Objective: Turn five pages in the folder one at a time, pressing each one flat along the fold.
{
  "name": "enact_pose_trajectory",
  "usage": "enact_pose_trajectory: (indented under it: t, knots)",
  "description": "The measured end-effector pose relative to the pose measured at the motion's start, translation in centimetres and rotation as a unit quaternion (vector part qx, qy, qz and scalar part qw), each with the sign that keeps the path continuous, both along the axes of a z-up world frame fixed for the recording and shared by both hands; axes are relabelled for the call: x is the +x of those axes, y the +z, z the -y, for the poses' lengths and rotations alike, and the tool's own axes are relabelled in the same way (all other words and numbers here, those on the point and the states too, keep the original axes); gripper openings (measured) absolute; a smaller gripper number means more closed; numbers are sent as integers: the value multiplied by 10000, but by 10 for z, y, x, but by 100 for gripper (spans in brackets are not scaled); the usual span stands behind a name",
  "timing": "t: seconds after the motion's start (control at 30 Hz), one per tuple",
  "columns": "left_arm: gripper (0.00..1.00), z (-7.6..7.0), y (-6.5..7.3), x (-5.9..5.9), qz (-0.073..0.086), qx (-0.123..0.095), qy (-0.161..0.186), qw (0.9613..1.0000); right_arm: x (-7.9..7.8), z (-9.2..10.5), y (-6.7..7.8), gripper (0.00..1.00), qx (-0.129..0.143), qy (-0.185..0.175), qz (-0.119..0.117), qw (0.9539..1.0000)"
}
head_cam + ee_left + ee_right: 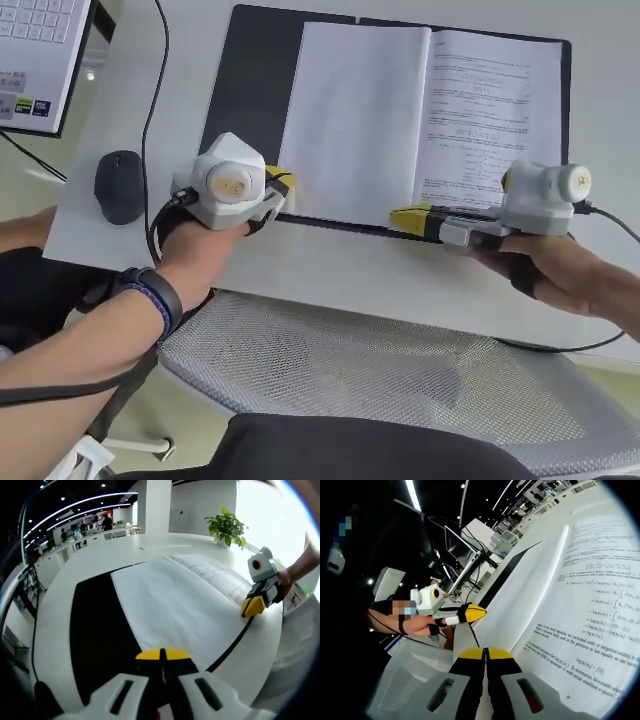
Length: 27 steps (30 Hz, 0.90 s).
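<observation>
White pages (355, 120) lie flat in the folder (255, 80); with left gripper (280, 182) and right gripper (410, 217) closed at its near edge, we judge the right page (490, 110) needs lifting next.

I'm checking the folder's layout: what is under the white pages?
A black cover shows past the left and top edges of the pages, lying on the white table. Whatever sits directly beneath them is covered.
</observation>
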State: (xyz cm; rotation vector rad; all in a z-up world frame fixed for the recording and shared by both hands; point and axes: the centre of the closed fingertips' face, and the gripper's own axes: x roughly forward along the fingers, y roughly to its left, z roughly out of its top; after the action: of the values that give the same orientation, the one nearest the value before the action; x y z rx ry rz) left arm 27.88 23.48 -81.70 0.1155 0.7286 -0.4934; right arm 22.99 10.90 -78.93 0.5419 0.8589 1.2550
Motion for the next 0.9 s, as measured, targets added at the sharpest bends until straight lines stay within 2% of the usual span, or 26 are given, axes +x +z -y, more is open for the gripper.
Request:
enact_pose_trajectory:
  t: [0.5, 0.63, 0.73, 0.9]
  knots:
    - [0, 2, 3, -2, -45, -6, 38, 10000, -4, 0, 4, 0, -156, -32, -93, 9998]
    - [0, 3, 5, -4, -52, 38, -45, 10000, -5, 6, 5, 0, -218, -67, -111, 9997]
    - [0, 4, 7, -5, -79, 50, -65, 9999, -4, 11, 10, 0, -270, -169, -36, 9995]
    - [0, 4, 8, -5, -152, -6, -44, 9999, 7, 23, 17, 5, -409, -484, 118, 9979]
